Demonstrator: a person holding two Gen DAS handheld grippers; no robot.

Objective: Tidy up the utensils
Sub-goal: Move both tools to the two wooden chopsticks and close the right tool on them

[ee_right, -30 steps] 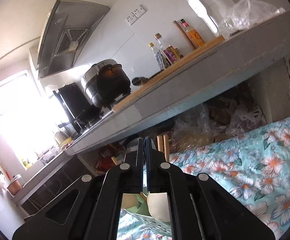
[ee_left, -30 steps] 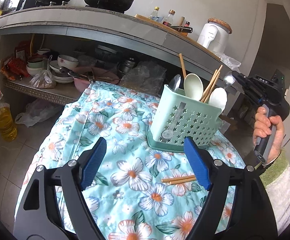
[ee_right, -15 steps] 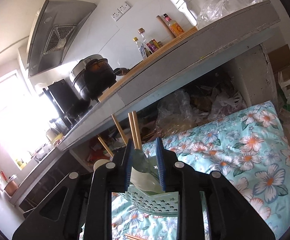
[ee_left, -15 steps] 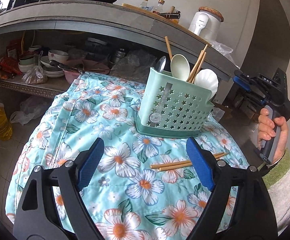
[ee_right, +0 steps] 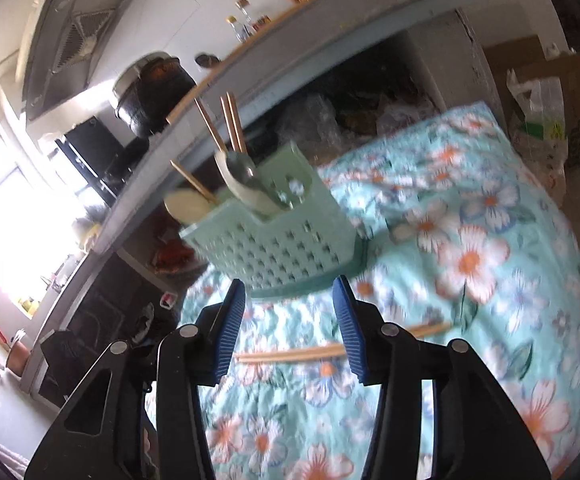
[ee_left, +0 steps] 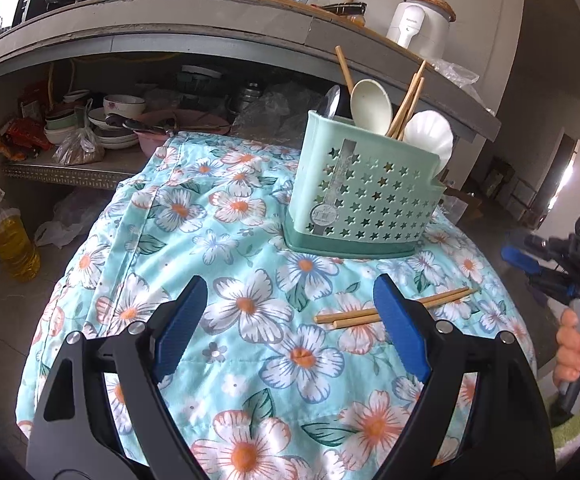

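Floral cloth (ee_left: 250, 208), chopsticks (ee_left: 393, 307) flat, lengthwise across, before caddy (ee_left: 369, 200)

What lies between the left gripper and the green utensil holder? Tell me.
Only bare flowered cloth separates the open left gripper from the utensil holder, seen in the left wrist view. The loose chopsticks lie off to the side, by one fingertip.

Open floral cloth (ee_left: 226, 320) was left bare ahead of the left gripper (ee_left: 286, 312), a pair of chopsticks (ee_left: 393, 308) lay loose just in front, the utensil caddy (ee_left: 369, 200) stood farther back, the way beyond was blocked by the counter shelf (ee_left: 250, 36).
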